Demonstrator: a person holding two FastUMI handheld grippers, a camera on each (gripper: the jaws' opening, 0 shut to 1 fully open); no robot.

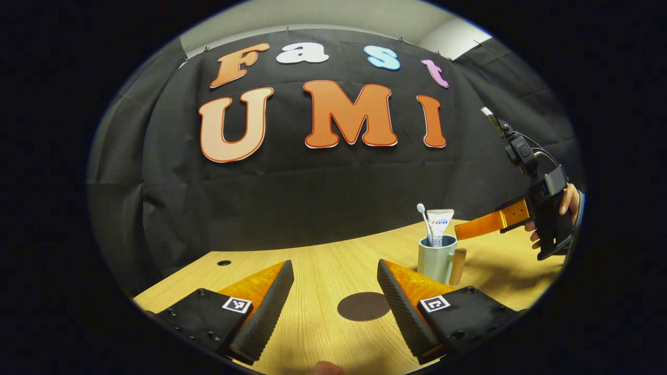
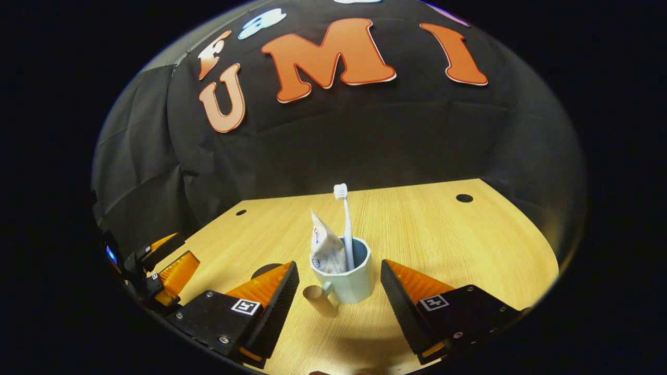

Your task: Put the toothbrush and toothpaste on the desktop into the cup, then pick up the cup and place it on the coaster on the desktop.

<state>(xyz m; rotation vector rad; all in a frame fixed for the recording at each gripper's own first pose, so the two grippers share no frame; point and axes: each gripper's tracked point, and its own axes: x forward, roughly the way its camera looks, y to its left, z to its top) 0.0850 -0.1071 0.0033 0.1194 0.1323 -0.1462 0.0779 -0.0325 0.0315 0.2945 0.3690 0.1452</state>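
Note:
A pale blue cup with a wooden handle stands upright on the wooden desktop. A white toothbrush and a toothpaste tube stand inside it. My right gripper is open, with a finger on each side of the cup and neither touching it. The left gripper view has the cup at right, with the right gripper reaching in just behind its rim. My left gripper is open and holds nothing, low over the desktop. A dark round coaster lies between its fingers.
A hand holds the right gripper at the far right. The left gripper sits at the desk's left edge in the right gripper view, and the coaster peeks out beside my left finger. Cable holes dot the desktop.

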